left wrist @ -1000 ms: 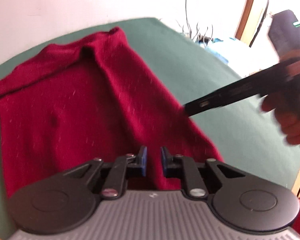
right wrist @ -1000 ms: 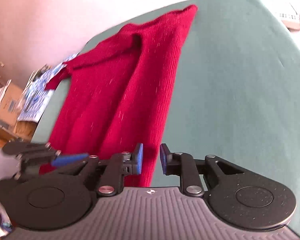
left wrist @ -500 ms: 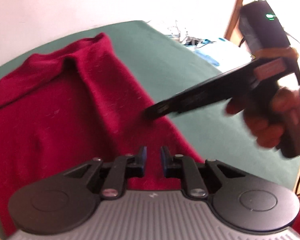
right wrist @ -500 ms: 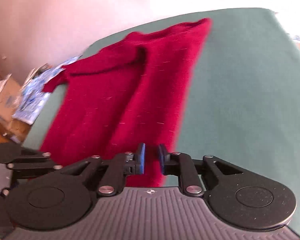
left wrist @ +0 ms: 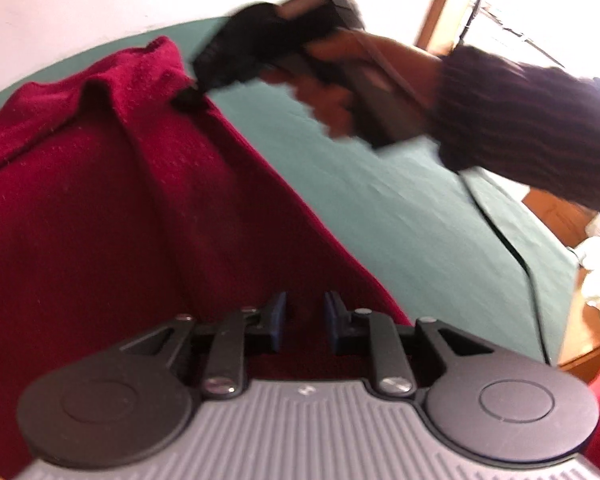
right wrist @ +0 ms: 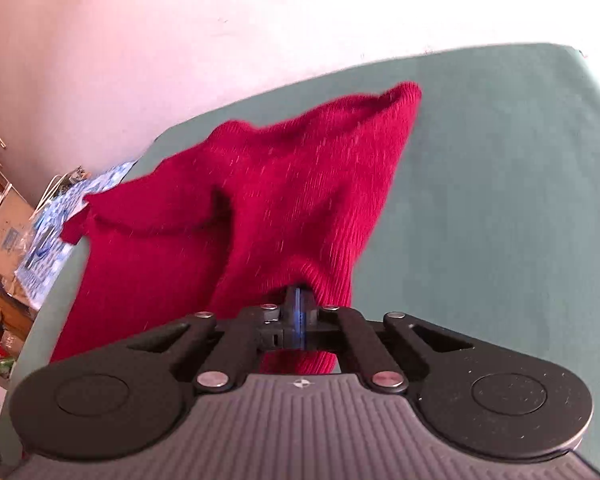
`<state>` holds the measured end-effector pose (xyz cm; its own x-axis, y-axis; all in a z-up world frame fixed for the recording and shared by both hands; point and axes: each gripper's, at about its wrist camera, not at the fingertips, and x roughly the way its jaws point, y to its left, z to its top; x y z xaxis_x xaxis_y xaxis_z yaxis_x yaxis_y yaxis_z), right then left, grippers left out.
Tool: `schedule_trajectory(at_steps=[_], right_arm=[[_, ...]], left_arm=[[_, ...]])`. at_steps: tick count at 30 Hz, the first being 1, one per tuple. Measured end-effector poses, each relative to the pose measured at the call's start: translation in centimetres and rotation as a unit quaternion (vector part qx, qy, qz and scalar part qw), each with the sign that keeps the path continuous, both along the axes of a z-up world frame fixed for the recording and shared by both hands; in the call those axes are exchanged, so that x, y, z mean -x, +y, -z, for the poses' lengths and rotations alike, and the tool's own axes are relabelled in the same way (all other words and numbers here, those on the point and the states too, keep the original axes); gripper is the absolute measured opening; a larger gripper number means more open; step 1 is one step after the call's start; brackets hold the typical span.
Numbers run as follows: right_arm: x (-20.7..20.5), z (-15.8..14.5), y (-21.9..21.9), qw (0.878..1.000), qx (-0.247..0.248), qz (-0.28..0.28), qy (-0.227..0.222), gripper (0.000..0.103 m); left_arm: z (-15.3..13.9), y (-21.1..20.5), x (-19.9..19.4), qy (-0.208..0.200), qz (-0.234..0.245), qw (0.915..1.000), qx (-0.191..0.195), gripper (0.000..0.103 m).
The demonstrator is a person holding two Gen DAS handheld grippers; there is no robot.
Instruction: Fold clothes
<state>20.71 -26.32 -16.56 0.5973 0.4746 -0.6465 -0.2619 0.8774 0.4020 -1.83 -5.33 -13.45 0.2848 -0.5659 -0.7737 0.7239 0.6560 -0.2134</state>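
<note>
Green table (right wrist: 500,200), red sweater (right wrist: 260,200) spread

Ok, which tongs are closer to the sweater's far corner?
Right. The right tongs are shut on the edge of the red sweater, just short of that corner; the left tongs, jaws opening with nothing pinched, hover over its near end.

the right claw (right wrist: 298,312) is pinched tight, its blue pads pressed together on a raised fold of the red sweater (right wrist: 260,208). the knit bunches up just ahead of the fingers and hangs down below them. the rest of the sweater spreads away across the green tabletop (right wrist: 500,200), one corner peaked near the far edge. a blue patterned bag (right wrist: 56,220) and cardboard boxes (right wrist: 4,228) sit off the tabletop's left side, under a pale wall (right wrist: 180,40).
</note>
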Motion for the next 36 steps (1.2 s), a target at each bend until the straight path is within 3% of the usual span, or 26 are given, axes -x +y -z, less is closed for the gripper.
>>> schedule_trajectory(at_steps=[5, 11, 14, 19, 22, 26, 28, 34, 35, 36], right_arm=[[-3.6, -0.1, -0.4, 0.999, 0.007, 0.033, -0.014, 0.0], [-5.2, -0.3, -0.1, 0.999, 0.028, 0.036, -0.014, 0.0], [-2.6, -2.3, -0.3, 1.0, 0.01, -0.001, -0.016, 0.005], [4.9, -2.2, 0.3, 0.995, 0.049, -0.082, 0.009, 0.007], [4.7, -0.9, 0.3, 0.996, 0.068, -0.064, 0.008, 0.0], [2.0, -0.7, -0.7, 0.998, 0.059, 0.0, -0.001, 0.0], [1.1, -1.0, -0.8, 0.999, 0.051, 0.001, 0.0, 0.0], [0.5, -1.5, 1.3, 0.994, 0.11, 0.005, -0.007, 0.001], [1.0, -2.2, 1.3, 0.995, 0.097, 0.003, -0.013, 0.007], [1.8, -2.7, 1.1, 0.997, 0.072, -0.01, -0.018, 0.007]], left_arm=[[0.7, 0.7, 3.2, -0.003, 0.03, 0.9995, -0.008, 0.035], [0.6, 1.2, 3.0, 0.006, 0.031, 0.9995, -0.004, 0.034], [-0.1, 1.1, 2.0, 0.014, 0.029, 0.9994, 0.008, 0.032], [-1.0, 1.4, -1.9, -0.015, 0.025, 0.9994, 0.02, 0.031], [-0.2, 1.0, -3.9, -0.007, 0.037, 0.9993, 0.005, 0.019], [0.9, 0.4, -2.9, -0.009, 0.058, 0.9982, -0.017, 0.02], [1.0, 0.6, -2.5, -0.011, 0.053, 0.9983, -0.022, 0.021], [0.2, 0.1, -1.7, -0.022, 0.056, 0.9978, -0.027, 0.021], [-0.2, 0.3, -1.4, -0.022, 0.057, 0.9979, -0.019, 0.021], [-0.5, 0.5, -1.1, -0.022, 0.059, 0.998, -0.011, 0.021]])
